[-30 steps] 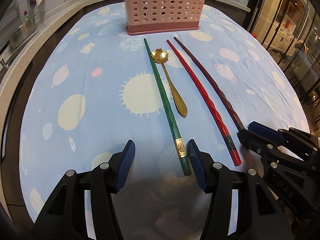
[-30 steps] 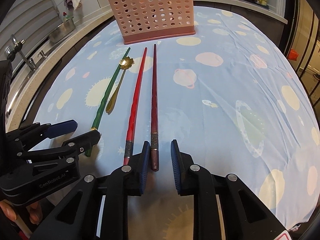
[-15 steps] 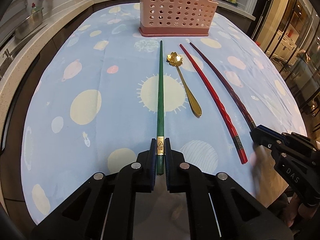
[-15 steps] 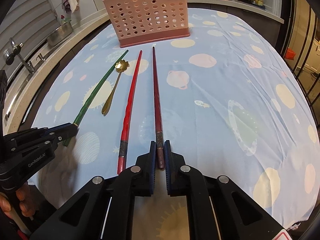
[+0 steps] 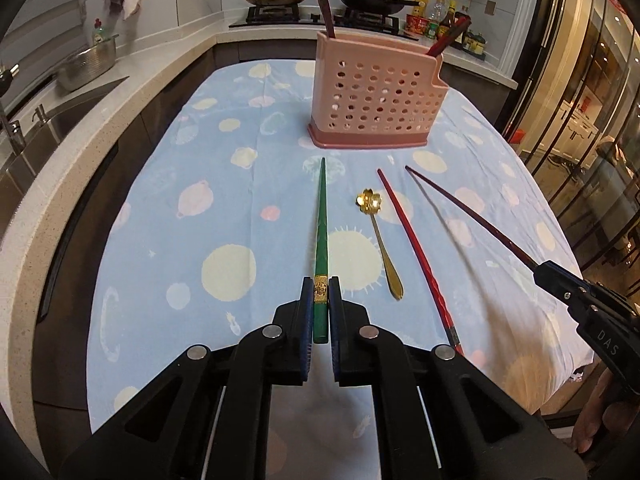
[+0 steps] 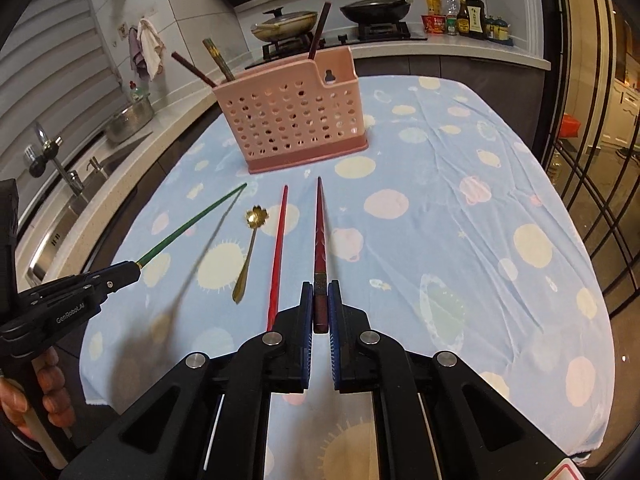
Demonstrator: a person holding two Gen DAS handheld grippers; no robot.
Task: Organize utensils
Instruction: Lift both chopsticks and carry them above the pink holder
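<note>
Both chopsticks lifted since before: our left gripper clamps the green chopstick, right gripper the dark maroon chopstick, tips toward the pink perforated plastic holder.

1. Green chopstick: lifted, tip toward the pink perforated holder.
2. Dark maroon chopstick: lifted likewise.
3. Red chopstick and gold flower-bowled spoon: flat on the cloth between them.

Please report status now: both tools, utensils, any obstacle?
Left tool shut on green chopstick. Right tool shut on dark red chopstick. Path to pink holder clear.
</note>
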